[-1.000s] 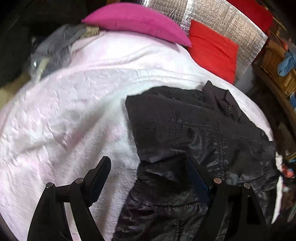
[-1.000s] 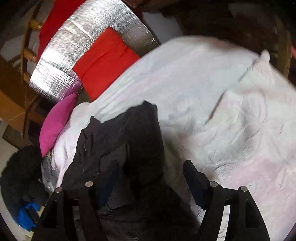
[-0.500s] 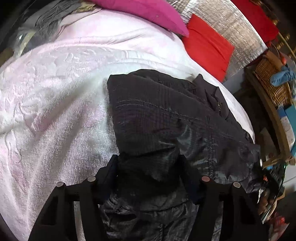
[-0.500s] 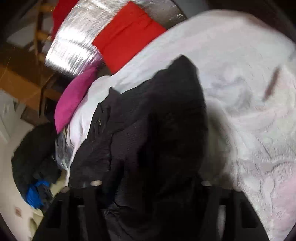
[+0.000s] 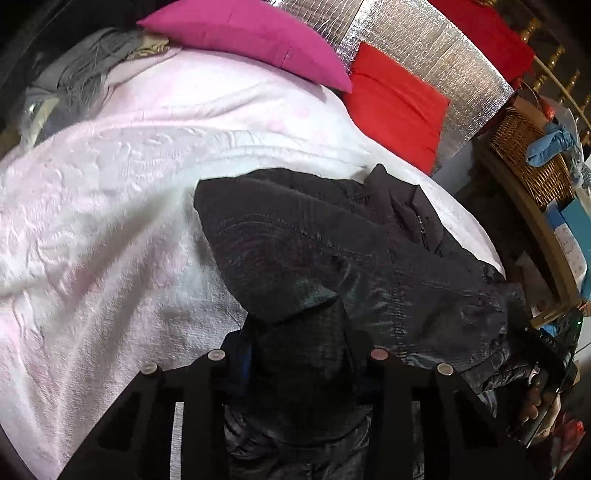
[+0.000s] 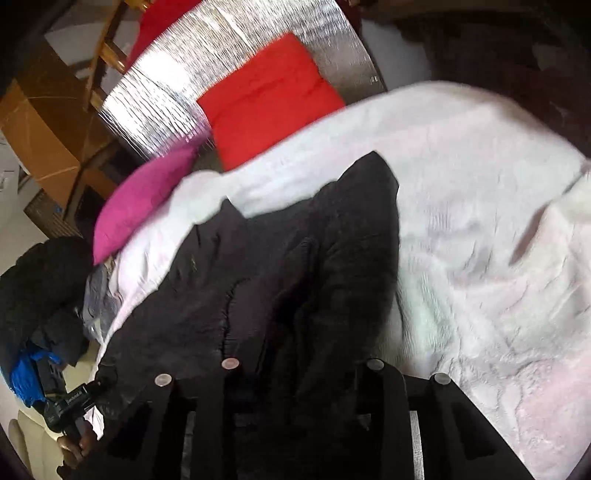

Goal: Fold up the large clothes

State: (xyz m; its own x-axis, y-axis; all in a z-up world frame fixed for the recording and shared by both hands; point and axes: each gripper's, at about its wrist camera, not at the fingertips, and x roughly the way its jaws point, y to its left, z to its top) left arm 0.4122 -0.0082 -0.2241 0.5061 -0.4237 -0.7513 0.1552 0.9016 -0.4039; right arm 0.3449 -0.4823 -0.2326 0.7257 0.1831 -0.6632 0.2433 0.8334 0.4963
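A black jacket (image 5: 332,258) lies on a pink-white blanket (image 5: 92,221). At six o'clock, left gripper (image 5: 295,369) and right gripper (image 6: 299,373) are closing on its hem; slippery fabric may slide free.

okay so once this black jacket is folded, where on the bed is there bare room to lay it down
Free: the pale pink blanket between the black jacket and the grey clothes, below the magenta cushion. In the right wrist view, more bare blanket lies on the jacket's other side. Crowded: the head end, with the magenta and red cushion.
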